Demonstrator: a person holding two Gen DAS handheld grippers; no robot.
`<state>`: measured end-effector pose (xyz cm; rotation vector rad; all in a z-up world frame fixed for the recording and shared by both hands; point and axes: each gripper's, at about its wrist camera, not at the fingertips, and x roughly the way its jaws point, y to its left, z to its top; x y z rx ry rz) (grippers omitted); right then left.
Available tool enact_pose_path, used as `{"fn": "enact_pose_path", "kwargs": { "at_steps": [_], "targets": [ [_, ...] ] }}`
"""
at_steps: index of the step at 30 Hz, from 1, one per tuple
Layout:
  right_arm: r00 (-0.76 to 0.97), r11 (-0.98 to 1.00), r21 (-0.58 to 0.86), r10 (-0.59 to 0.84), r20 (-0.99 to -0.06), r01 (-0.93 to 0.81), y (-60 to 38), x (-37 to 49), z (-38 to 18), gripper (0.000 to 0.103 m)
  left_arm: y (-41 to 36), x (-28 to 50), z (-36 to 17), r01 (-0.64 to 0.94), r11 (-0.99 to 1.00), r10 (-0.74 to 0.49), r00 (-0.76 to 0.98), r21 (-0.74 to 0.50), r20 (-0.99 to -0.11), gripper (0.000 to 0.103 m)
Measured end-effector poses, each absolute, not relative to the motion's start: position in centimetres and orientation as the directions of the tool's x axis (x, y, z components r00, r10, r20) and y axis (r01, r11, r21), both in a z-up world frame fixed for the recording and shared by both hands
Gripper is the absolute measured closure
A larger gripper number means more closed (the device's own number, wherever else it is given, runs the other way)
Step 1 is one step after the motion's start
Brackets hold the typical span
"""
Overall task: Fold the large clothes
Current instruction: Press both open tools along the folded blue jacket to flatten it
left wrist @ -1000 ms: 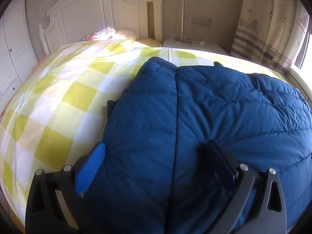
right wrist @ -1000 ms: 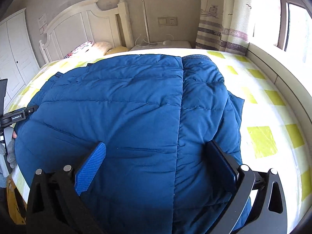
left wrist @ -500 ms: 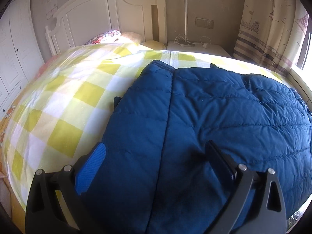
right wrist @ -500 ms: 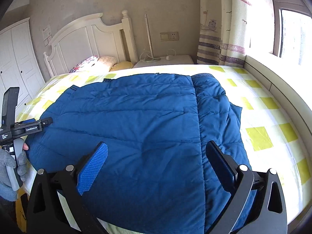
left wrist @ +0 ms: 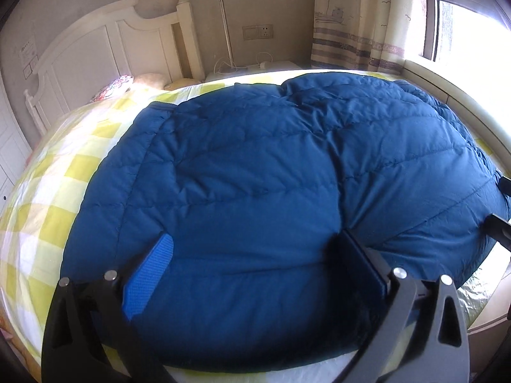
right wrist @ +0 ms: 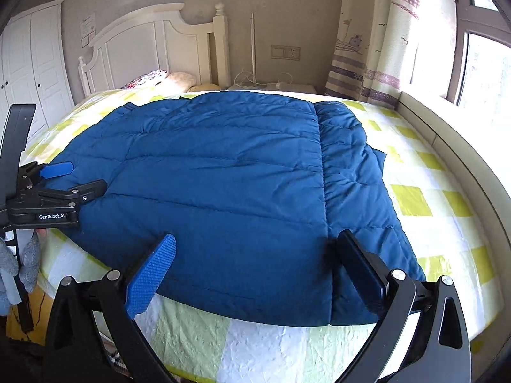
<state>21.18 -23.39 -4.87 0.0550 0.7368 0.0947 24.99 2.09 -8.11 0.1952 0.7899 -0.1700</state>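
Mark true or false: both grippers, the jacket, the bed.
1. The jacket lies spread on the bed. True.
2. The right gripper is shut on the jacket. False: it is open, holding nothing.
3. The left gripper is open. True.
4. The jacket is red. False: it is blue.
5. The sheet is plain white. False: it is yellow and white check.

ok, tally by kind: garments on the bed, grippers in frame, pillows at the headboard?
Blue down jacket: 1
Grippers: 2, left gripper and right gripper, both open
Pillows: 3 visible, floral pillow, beige pillow, yellow pillow
Total: 6
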Motion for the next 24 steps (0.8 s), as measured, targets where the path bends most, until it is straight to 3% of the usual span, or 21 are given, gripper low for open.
{"fn": "enact_pose_path", "kwargs": {
  "at_steps": [3,9,16,20,24],
  "targets": [
    [0.758,0.969,0.243,0.133,-0.638,0.035,-27.8,18.8,-4.9,0.006,2.1,25.0,-8.3,0.218,0.970,-0.074,0.693,0.111,-0.717,0.002],
    [0.718,0.824,0.557,0.324,-0.616,0.106,-31.0,15.7,-6.8,0.007,2.1,25.2,-8.3,0.218,0.969,-0.070,0.690,0.114,-0.720,0.002],
    [0.697,0.790,0.605,0.378,-0.609,0.101,-29.5,17.9,-8.0,0.007,2.2,25.2,-8.3,0.223,0.969,-0.079,0.690,0.107,-0.719,0.002],
    [0.665,0.814,0.570,0.362,-0.654,0.117,-27.8,22.3,-7.9,0.004,2.2,25.2,-8.5,0.228,0.969,-0.088,0.687,0.098,-0.721,0.002],
    [0.760,0.690,0.695,0.337,-0.555,0.202,-29.1,25.7,-8.4,0.004,2.3,25.4,-8.7,0.245,0.964,-0.100,0.685,0.099,-0.722,0.002]
  ]
}}
